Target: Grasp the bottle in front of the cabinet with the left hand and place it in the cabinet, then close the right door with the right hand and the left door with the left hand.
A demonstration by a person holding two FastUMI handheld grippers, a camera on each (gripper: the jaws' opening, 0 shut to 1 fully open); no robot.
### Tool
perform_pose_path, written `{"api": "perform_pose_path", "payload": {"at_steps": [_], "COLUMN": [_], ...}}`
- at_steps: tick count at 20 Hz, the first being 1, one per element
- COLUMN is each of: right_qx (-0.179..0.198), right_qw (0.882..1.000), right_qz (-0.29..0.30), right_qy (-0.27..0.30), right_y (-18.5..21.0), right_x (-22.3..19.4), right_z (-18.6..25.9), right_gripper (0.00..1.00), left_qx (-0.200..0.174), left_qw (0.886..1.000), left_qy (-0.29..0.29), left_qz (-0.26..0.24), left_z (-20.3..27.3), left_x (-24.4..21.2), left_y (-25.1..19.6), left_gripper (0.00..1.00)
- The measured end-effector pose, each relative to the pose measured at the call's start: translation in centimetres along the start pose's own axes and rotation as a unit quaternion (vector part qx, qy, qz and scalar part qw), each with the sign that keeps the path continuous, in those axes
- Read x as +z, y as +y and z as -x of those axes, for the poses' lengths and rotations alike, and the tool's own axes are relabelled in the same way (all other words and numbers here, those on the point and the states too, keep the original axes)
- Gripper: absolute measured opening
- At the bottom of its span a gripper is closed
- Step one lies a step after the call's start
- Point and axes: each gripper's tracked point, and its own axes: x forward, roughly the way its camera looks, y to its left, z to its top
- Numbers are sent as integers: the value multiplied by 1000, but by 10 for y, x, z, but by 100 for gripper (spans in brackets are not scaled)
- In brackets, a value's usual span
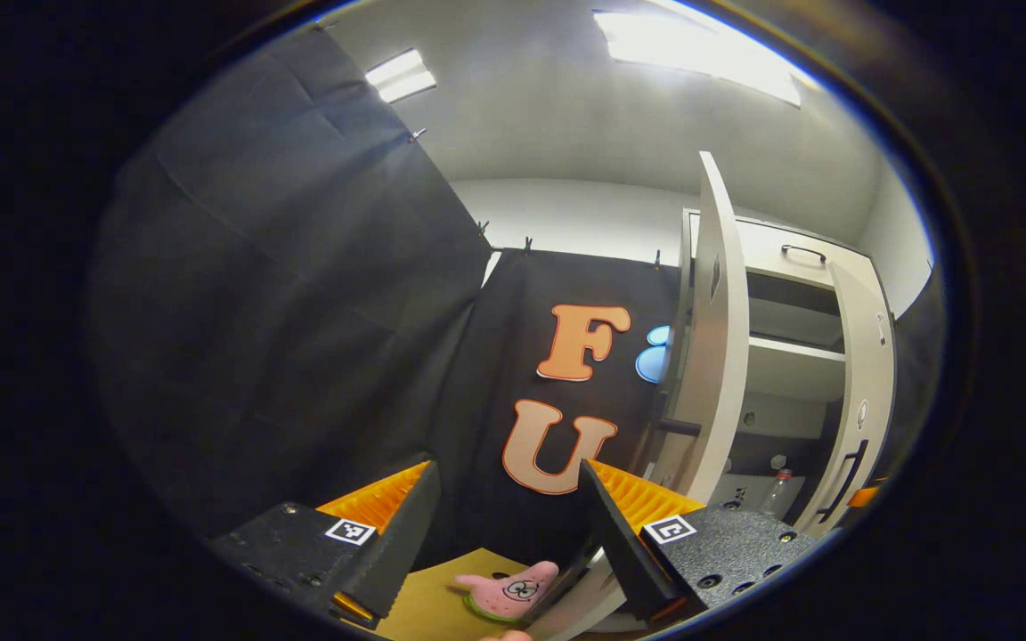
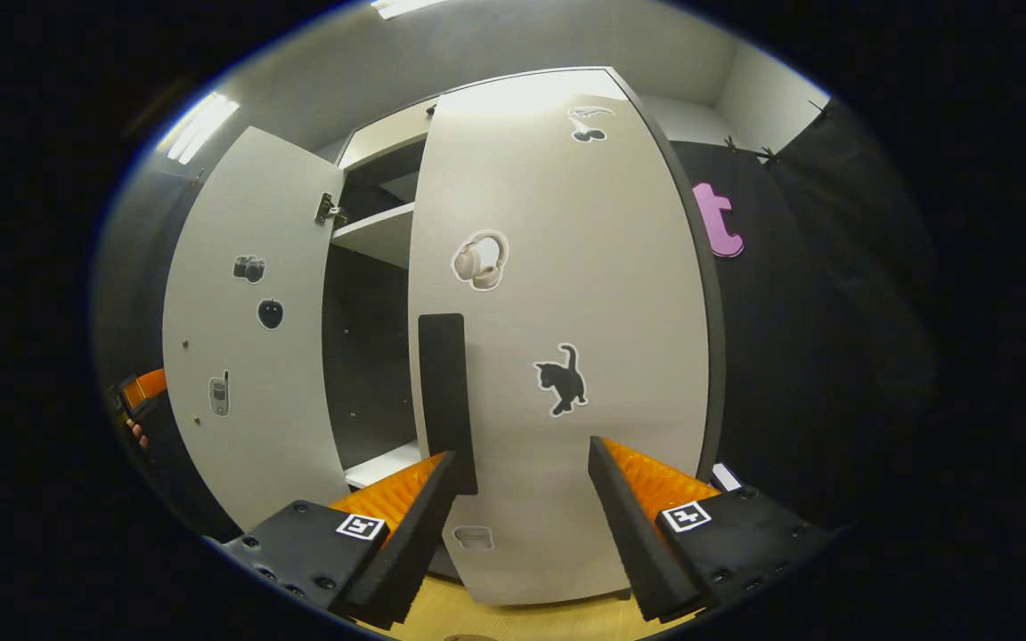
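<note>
- In the left gripper view the left tool [image 1: 508,525] is spread wide, with nothing between its fingers.
- Ahead of it and to its right stands the cabinet [image 1: 789,356], pale, with both doors swung outward.
- The left door [image 1: 713,356] is seen nearly edge-on, just right of the tool's line; the right door [image 1: 860,401] stands farther right, with a dark handle low on it.
- The bottle [image 1: 778,491], clear, stands upright low in the cabinet opening, between the two doors; whether it rests on the cabinet's floor or just before it cannot be told.
- Below the tool's fingers lies a pink star-shaped plush toy [image 1: 513,592] on a yellowish bench [image 1: 428,605].
- In the right gripper view the right tool [image 2: 522,521] is also spread wide and holds nothing.
- Straight ahead of it and close is the right door [image 2: 557,338], carrying stickers of headphones and a cat, plus a dark vertical handle [image 2: 446,401] just above the tool's left finger.
- Left of that, the left door [image 2: 246,356] stands open with small stickers; dark shelves [image 2: 379,231] show between the doors.
- At the far left edge a hand [image 2: 134,434] with the other tool peeks in.
</note>
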Motion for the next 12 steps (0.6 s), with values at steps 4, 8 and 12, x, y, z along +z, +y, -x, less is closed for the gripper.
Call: {"api": "perform_pose_path", "payload": {"at_steps": [4, 8, 12], "right_qx": [-19, -39, -58], "right_qw": [1000, 999, 997], "right_qz": [-16, -31, -49], "right_qy": [3, 0, 0], "right_y": [-16, -32, -43], "right_x": [-4, -9, -16], "right_z": [26, 45, 56], "right_gripper": [97, 97, 97], "left_qx": [-16, -27, -52], "left_qw": [1000, 999, 997], "left_qy": [9, 0, 8], "left_qz": [-7, -23, -48], "left_z": [-16, -20, -26], "left_x": [-11, -4, -3], "left_y": [-12, -18, -34], "left_gripper": [94, 93, 87]}}
